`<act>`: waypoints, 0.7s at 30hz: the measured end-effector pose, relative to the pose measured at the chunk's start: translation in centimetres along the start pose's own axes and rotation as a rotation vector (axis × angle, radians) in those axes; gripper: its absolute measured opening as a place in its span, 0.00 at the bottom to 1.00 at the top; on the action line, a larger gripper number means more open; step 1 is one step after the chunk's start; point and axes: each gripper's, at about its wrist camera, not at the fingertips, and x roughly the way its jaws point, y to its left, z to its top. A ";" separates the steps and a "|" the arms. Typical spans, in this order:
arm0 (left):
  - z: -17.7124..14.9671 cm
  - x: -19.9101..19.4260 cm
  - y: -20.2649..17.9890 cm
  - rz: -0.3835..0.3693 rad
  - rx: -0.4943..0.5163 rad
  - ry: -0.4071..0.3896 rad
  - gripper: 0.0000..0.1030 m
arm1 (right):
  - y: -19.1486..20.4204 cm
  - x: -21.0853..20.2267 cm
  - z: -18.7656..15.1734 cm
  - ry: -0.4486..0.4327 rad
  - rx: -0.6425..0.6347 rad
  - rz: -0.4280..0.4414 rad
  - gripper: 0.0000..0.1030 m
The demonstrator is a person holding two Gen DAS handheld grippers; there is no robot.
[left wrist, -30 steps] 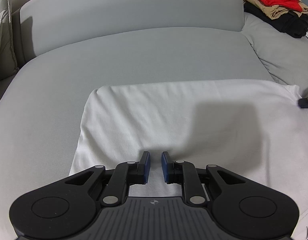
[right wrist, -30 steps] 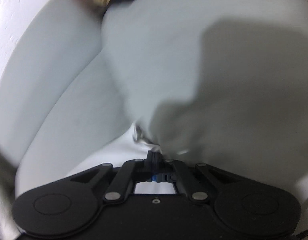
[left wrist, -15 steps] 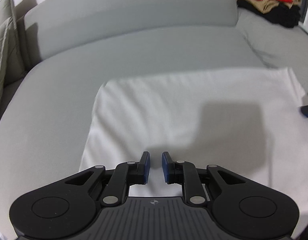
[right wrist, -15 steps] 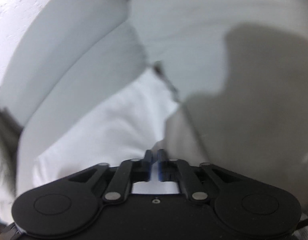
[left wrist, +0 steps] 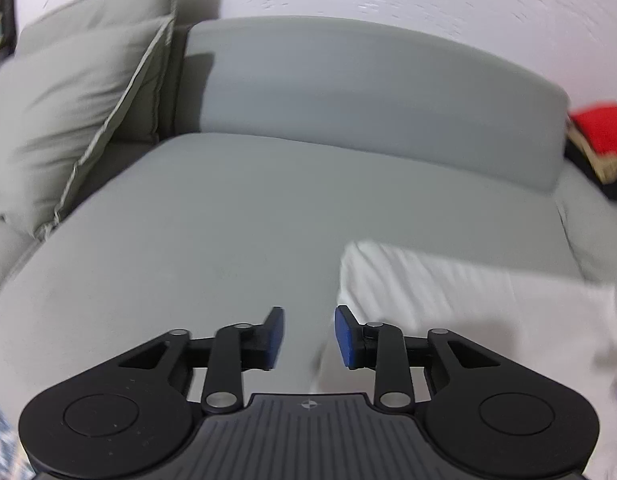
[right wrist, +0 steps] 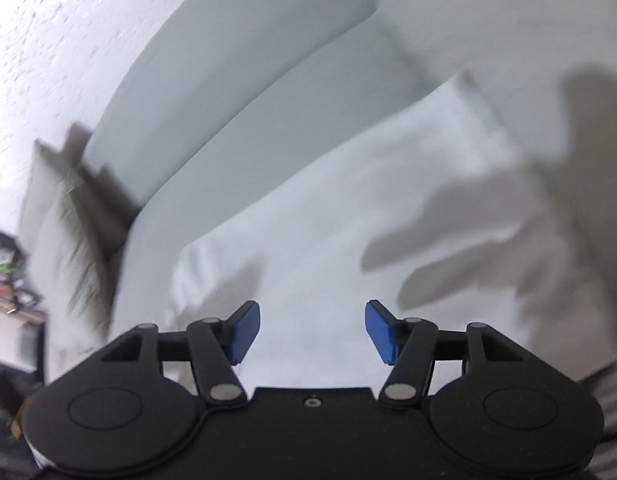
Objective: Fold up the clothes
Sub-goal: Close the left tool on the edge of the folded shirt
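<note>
Both my grippers, left and right, have just been opening, nothing between them; the left swung off the white garment, now at three o'clock on the sofa. Loose folds could spring apart.

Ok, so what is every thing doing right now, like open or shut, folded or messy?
left gripper: open, jaws just widened, nothing between them.
right gripper: open, jaws just spread, nothing between them.
white garment: lying flat on the sofa, folded over, not held.
sofa: seat mostly bare beside the garment.
cushions: propped at the sofa's end.
pile of clothes: stacked, red piece on top.
</note>
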 end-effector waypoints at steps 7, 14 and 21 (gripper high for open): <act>2.8 6.5 2.9 -0.163 -0.191 0.110 0.36 | 1.8 3.8 -1.7 0.118 -0.091 -0.038 0.20; 3.3 14.8 6.6 -0.418 -0.546 0.330 0.36 | 1.1 4.0 -1.7 0.161 -0.032 -0.043 0.15; 3.6 19.2 6.9 -0.499 -0.655 0.432 0.20 | 1.0 5.5 -1.1 0.174 -0.005 -0.037 0.15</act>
